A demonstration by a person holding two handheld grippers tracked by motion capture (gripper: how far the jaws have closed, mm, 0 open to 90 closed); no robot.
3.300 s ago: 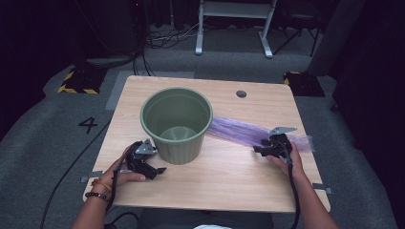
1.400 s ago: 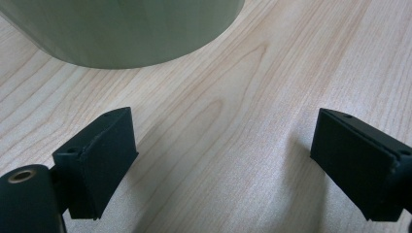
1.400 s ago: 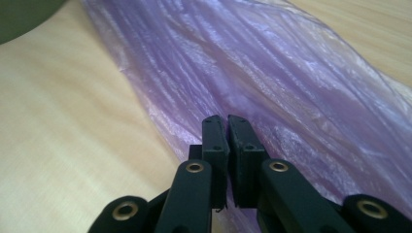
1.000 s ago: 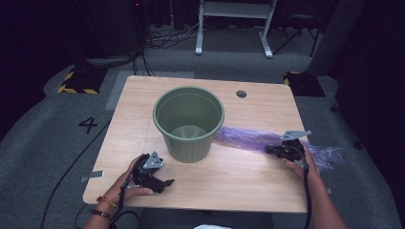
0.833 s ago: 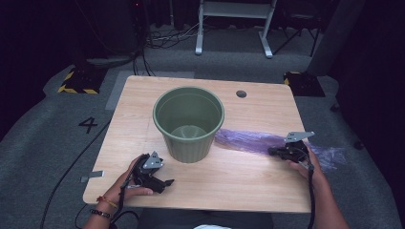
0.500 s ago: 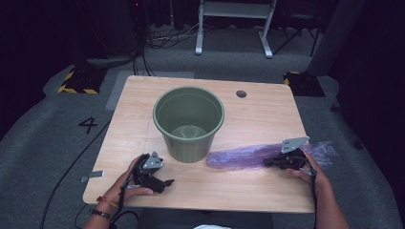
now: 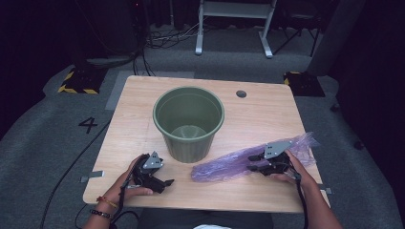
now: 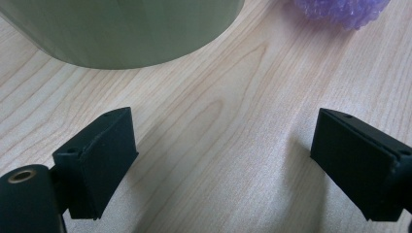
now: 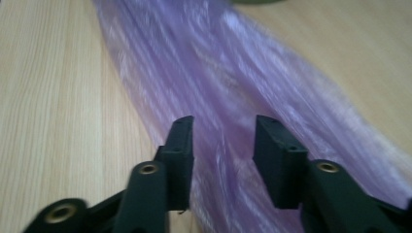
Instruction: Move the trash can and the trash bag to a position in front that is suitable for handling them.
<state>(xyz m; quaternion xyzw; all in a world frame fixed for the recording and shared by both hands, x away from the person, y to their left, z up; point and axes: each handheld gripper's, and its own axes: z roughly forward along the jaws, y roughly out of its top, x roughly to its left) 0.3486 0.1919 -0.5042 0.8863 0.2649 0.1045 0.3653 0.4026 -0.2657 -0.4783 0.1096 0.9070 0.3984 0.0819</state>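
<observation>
High view: round green plastic bucket upright mid-table, empty, not yet lined. Crumpled purple plastic bag flat on the light wooden table, just right of the bucket's base, dragged nearer the near edge than a second ago. Right gripper over the bag's right part, jaws just opened, film between but unpinched. Left gripper resting near-left of the bucket, spread wide, empty. Left to do, by the look: opening the bag, fitting it into the bucket.
</observation>
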